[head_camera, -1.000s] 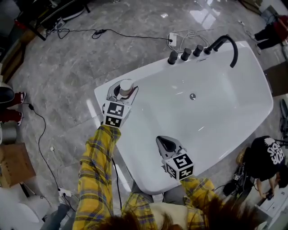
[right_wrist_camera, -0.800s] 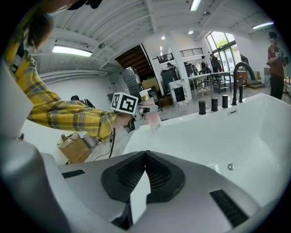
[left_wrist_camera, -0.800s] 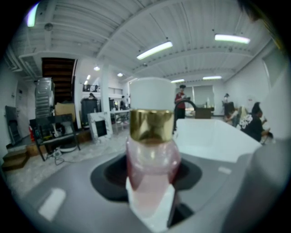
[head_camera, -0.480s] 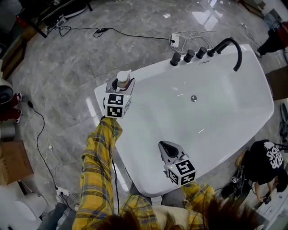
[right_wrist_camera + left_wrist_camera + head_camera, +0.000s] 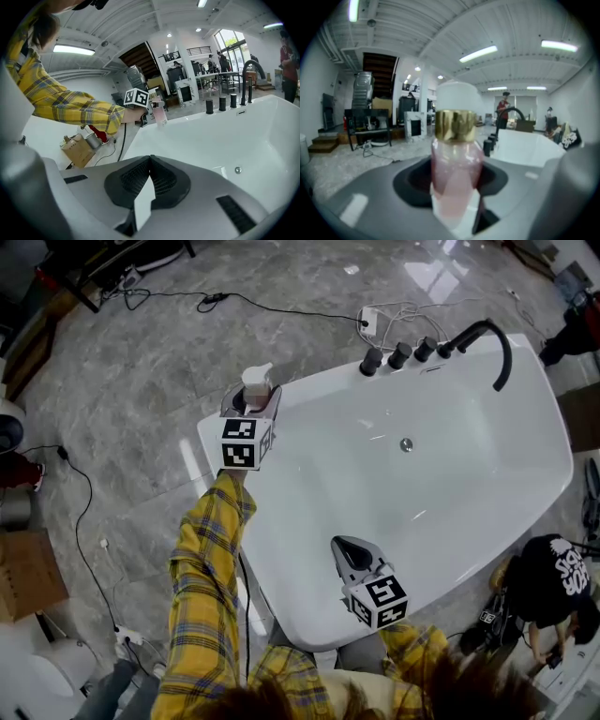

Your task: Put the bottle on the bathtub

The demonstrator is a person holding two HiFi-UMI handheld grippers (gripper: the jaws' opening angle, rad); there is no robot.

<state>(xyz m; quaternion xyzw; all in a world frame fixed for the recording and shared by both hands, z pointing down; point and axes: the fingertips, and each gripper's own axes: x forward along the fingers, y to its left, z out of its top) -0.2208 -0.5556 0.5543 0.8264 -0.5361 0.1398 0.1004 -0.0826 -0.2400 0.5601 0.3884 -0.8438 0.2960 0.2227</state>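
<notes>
A pink bottle (image 5: 456, 173) with a gold collar and a white cap stands upright between the jaws of my left gripper (image 5: 249, 407), which is shut on it. In the head view the bottle (image 5: 256, 385) is over the far left corner of the white bathtub (image 5: 309, 549), by its rim. The right gripper view shows the bottle (image 5: 161, 115) at that corner too. My right gripper (image 5: 354, 557) hangs over the tub's near side, shut with nothing between its jaws.
A black faucet (image 5: 483, 338) and three black knobs (image 5: 398, 355) stand at the tub's far rim, a drain (image 5: 406, 444) in its floor. Cables (image 5: 234, 306) run over the grey marble floor. A cardboard box (image 5: 28, 577) lies left, a person in black (image 5: 548, 573) at right.
My left gripper has carried the bottle a little farther away, toward the tub's far left corner. The right gripper has hardly moved.
</notes>
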